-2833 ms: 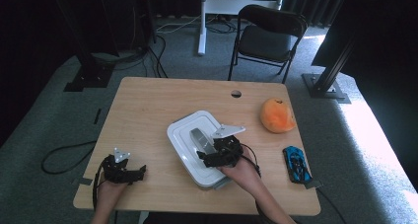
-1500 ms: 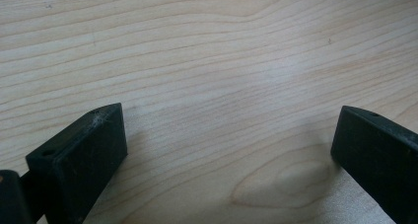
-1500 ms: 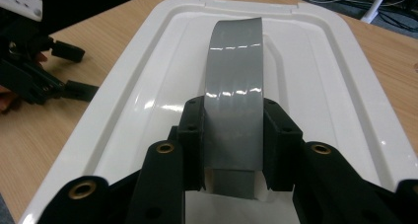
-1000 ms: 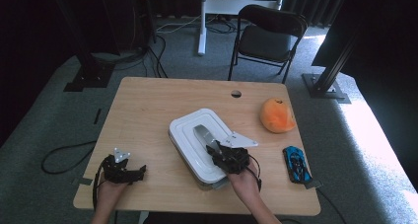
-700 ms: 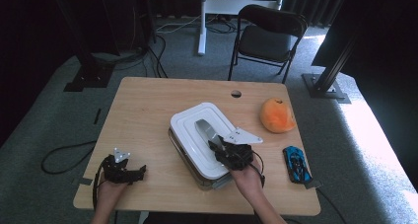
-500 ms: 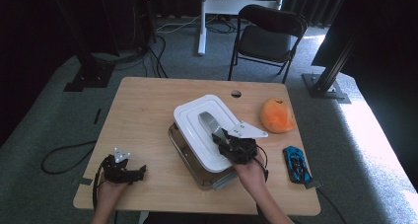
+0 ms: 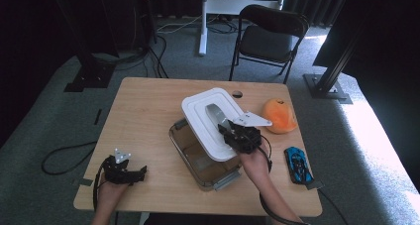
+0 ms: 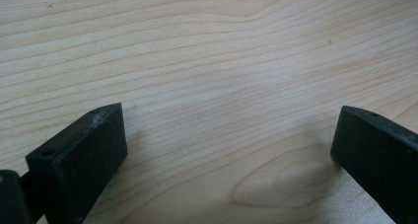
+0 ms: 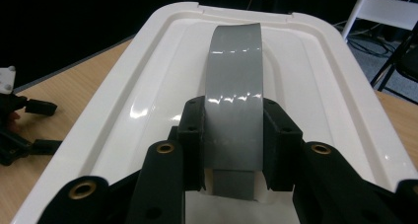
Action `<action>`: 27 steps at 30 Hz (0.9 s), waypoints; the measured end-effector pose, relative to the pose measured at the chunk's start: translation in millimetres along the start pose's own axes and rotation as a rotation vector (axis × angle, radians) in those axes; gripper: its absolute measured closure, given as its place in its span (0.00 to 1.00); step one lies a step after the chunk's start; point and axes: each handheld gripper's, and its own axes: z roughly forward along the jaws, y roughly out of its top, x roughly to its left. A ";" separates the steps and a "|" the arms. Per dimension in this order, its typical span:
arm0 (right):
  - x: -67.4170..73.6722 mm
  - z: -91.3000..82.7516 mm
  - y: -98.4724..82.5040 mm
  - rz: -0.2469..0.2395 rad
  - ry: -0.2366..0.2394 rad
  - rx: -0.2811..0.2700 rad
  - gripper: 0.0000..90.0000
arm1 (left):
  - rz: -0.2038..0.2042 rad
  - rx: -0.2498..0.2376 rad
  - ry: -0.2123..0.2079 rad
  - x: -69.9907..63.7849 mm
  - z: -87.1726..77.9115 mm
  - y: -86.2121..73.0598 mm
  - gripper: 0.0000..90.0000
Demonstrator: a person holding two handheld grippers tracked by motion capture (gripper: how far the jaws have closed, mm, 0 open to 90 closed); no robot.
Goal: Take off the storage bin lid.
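A white lid (image 7: 210, 120) hangs lifted and shifted toward the far right above a clear open box (image 7: 195, 155) in the middle of the table. A grey tape handle (image 9: 232, 100) arches over the lid (image 9: 162, 91). My right gripper (image 9: 233, 150) is shut on that handle; in the high view the right gripper (image 7: 236, 134) sits at the lid's near right edge. My left gripper (image 7: 132, 173) rests low over bare wood at the near left corner, jaws wide open with nothing between them (image 8: 229, 150).
An orange fruit (image 7: 279, 115) lies to the right of the lid. A blue toy car (image 7: 298, 165) sits near the table's right front edge. A folding chair (image 7: 270, 36) stands behind the table (image 7: 143, 106).
The right gripper has raised the lid off the box and carried it toward the far right, uncovering the box. The left gripper has stayed put.
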 end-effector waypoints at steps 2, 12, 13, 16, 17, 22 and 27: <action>-3.3 2.2 0.3 0.006 -0.003 -0.001 0.74 | 0.000 0.000 0.000 0.0 0.0 0.0 0.01; -24.8 15.4 4.3 0.022 -0.043 0.003 0.74 | 0.000 -0.001 0.002 0.0 0.2 0.0 0.01; -27.4 17.0 4.5 0.030 -0.046 0.003 0.74 | 0.000 -0.001 0.002 0.0 0.1 0.0 0.01; -34.4 22.7 5.8 0.031 -0.052 0.001 0.74 | 0.000 -0.001 0.002 0.0 0.1 0.0 0.01; -36.6 24.8 6.4 0.035 -0.060 0.001 0.74 | 0.000 -0.001 0.002 0.0 0.1 0.0 0.01; -48.3 34.5 10.0 0.052 -0.070 -0.004 0.74 | -0.001 -0.002 0.002 -0.1 0.2 0.0 0.01; -57.4 43.6 13.8 0.059 -0.087 -0.004 0.74 | -0.001 -0.001 0.001 -0.1 0.1 0.0 0.01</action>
